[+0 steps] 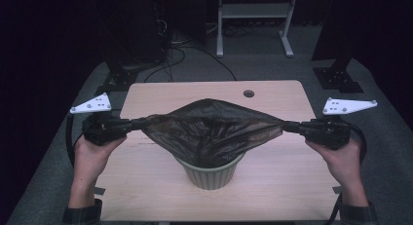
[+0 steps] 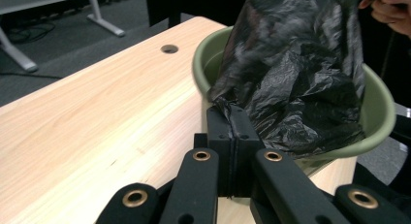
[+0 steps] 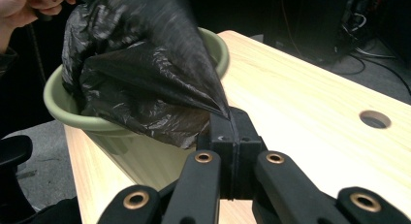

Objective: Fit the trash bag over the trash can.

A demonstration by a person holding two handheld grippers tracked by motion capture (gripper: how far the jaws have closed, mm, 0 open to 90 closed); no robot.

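Two tongs work one item: the black plastic bag, stretched wide between them above the green ribbed bin. Left tongs: jaws pressed fully together, pinching a twisted corner of the bag's rim; the left gripper view confirms no gap between the pads, w/ film gathered into the seam. Right tongs: same condition, jaws closed tight on the opposite corner; the right gripper view shows the film pulled to a taut point at the jaw tips. Bag position: lower body sits inside the bin, upper part spans the gap between both tongs, mouth partly spread, clear of the bin's rim on both sides. Progress est.: bag is seated in the bin and its mouth is opened out, approx. mid-task. Remaining, judged from layout: lower both corners and fold the bag's edge over the bin rim all round; rim is bare green at present, so no cuff is formed yet. Bin location: near front-centre of the desk, upright. Desk: light wood-grain top, rounded corners, one round cable hole at the rear. No other items on it. Room: dark, grey carpet floor, cables trailing behind the desk, a white metal frame at the back, black stand bases at either rear side.
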